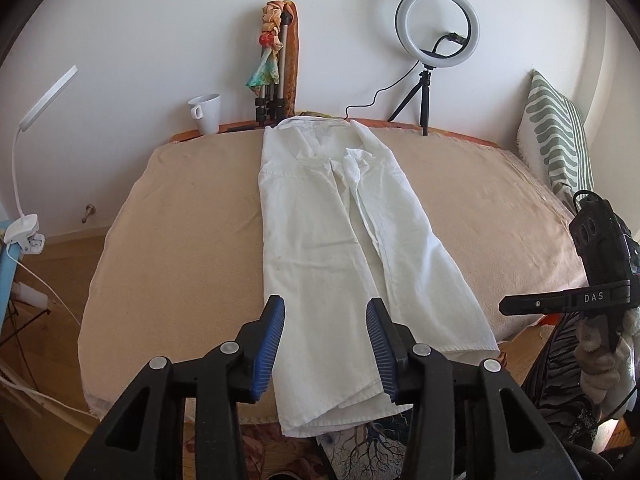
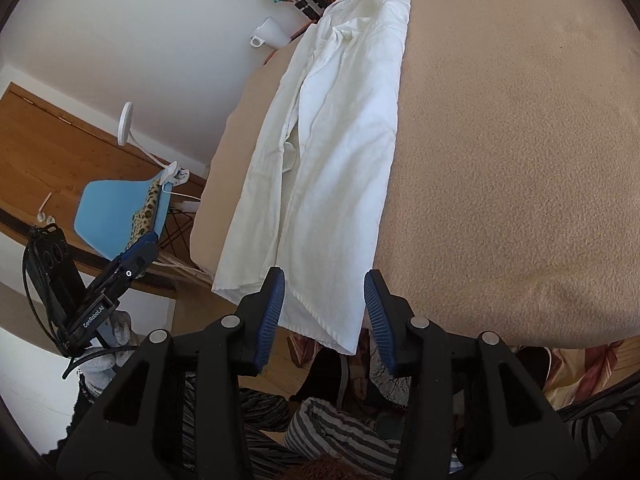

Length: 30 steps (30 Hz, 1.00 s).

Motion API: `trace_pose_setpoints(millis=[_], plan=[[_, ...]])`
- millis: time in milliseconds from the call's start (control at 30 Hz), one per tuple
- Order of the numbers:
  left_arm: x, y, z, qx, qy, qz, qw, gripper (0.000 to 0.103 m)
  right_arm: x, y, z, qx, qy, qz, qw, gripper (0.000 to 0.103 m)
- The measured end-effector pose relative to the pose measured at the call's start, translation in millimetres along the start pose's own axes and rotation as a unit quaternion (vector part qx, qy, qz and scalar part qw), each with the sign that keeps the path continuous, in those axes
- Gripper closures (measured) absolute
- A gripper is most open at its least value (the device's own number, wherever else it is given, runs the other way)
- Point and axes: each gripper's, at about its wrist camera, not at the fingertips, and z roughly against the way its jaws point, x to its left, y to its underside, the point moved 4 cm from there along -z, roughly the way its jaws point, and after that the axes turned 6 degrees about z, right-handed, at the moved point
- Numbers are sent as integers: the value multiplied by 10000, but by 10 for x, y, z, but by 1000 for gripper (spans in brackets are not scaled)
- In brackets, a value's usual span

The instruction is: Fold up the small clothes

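A white shirt (image 1: 328,220) lies folded into a long narrow strip down the middle of the beige-covered table (image 1: 180,240), collar at the far end and hem hanging slightly over the near edge. My left gripper (image 1: 326,344) hovers above that hem, open, with nothing between its blue pads. In the right wrist view the shirt (image 2: 332,140) runs away to the upper right, and my right gripper (image 2: 325,316) stands open over its near hem corner, pads apart and clear of the cloth. Each gripper shows in the other's view: right gripper (image 1: 560,304), left gripper (image 2: 116,276).
Along the far edge stand a white mug (image 1: 206,112), folded tripods with a coloured scarf (image 1: 274,64) and a ring light (image 1: 436,24). A striped cushion (image 1: 556,140) leans at the right. A clip lamp (image 1: 24,216) and blue chair (image 2: 116,216) stand left of the table.
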Motion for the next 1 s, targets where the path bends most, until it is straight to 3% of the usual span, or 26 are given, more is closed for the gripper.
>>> trace_pose_setpoints(millis=[200,367,400,467,500,533,700,833,1000], plan=[[-255,-170,-381,-170,632,-417,9970,71,-32,92,-187,164,85,-221,9996,59],[-505,-145,-801,140,1059,-843,9907,73,-87,205,-275,225,202,-428,9986,59],[-550,-131,-873,169,1081,-932,9896,73,-102,230,-290,223,217,-468,9984,60],[-615,-100,-997,237,1101,-1045,9881,73,-103,240,-330,205,209,-489,9984,74],[-637,-88,-1041,287,1136,-1043,9876,73,-92,240,-345,172,124,-526,9984,90],[-658,-77,-1067,329,1187,-1043,9869,73,-86,242,-336,113,132,-584,9981,95],[-754,-33,-1122,297,1214,-1224,9846,73,-74,332,-55,-211,176,-638,9976,98],[-807,102,-1229,431,943,-1574,9821,73,-144,413,-286,121,439,-649,9969,98],[-766,129,-1138,343,869,-1629,9822,73,-12,356,-232,314,693,-169,9970,93]])
